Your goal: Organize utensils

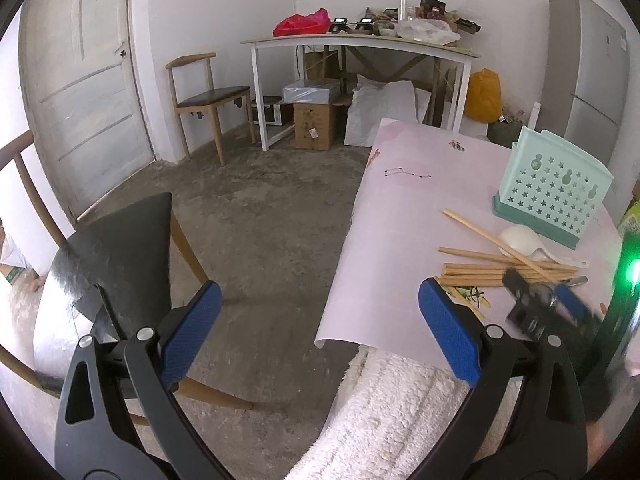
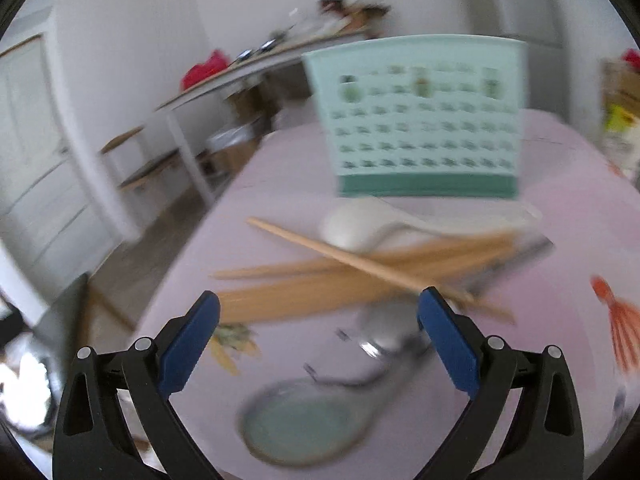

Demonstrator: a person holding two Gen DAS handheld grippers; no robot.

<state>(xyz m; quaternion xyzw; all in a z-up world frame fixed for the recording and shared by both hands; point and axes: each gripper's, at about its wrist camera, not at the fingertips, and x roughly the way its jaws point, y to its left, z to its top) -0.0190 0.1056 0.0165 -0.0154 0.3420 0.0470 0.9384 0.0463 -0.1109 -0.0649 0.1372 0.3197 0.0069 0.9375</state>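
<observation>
A teal perforated utensil holder (image 1: pixel 554 190) stands upright on the pink table (image 1: pixel 408 216); the right wrist view shows it too (image 2: pixel 424 120). In front of it lie several wooden chopsticks (image 1: pixel 500 268) (image 2: pixel 352 276), a white spoon (image 1: pixel 520 240) (image 2: pixel 360 226), a metal spoon (image 2: pixel 386 334) and a green-grey spoon (image 2: pixel 300 428). My left gripper (image 1: pixel 320 308) is open and empty, off the table's left edge above the floor. My right gripper (image 2: pixel 318 320) is open and empty, just above the chopsticks and metal spoon; it shows blurred in the left view (image 1: pixel 536 304).
A black-seated wooden chair (image 1: pixel 120 240) stands left of the table. A white fluffy cloth (image 1: pixel 400 408) lies below the table's near edge. Farther off are a cluttered white desk (image 1: pixel 360 44), another chair (image 1: pixel 208 96), boxes (image 1: pixel 316 120), a door (image 1: pixel 80 92) and a fridge (image 1: pixel 588 76).
</observation>
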